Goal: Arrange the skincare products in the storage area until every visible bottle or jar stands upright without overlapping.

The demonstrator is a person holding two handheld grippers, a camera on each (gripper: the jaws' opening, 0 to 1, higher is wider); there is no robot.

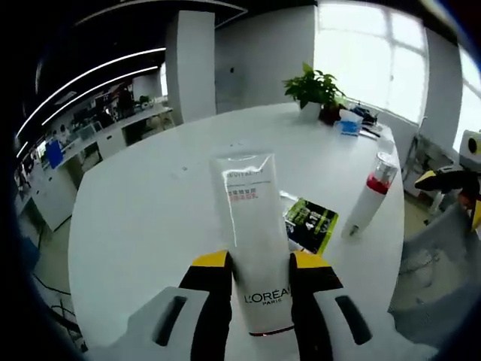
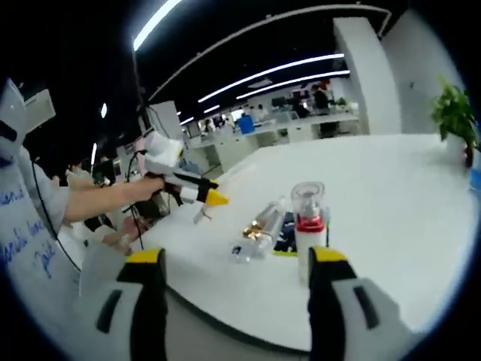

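Our left hand-held gripper point(image 1: 259, 289) clamps the soft, squeezable tube point(image 1: 252, 241) near its cap; the right hand-held gripper point(image 2: 237, 289) gapes wide.

A large white round table point(image 1: 150, 203) is seen mid-frame, with a potted plant point(image 1: 314, 89) at its far edge. Bright windows point(image 1: 368, 53) are set upper right; ceiling light strips point(image 2: 263, 71) are seen above distant desks point(image 2: 301, 124).

Products on the round white bench, placed from the tongs

A white L'Oréal squeeze tube point(image 1: 252, 248) sits clamped between the left tongs point(image 1: 259, 289). Ahead and right of them lies a flat black-and-green packet point(image 1: 310, 223); farther right a white red-collared pump bottle point(image 1: 368, 197) stands upright. Beyond the spread right tongs point(image 2: 237, 280) a clear gold-collared bottle point(image 2: 258, 228) lies on the bench point(image 2: 391, 180) left of that pump bottle.
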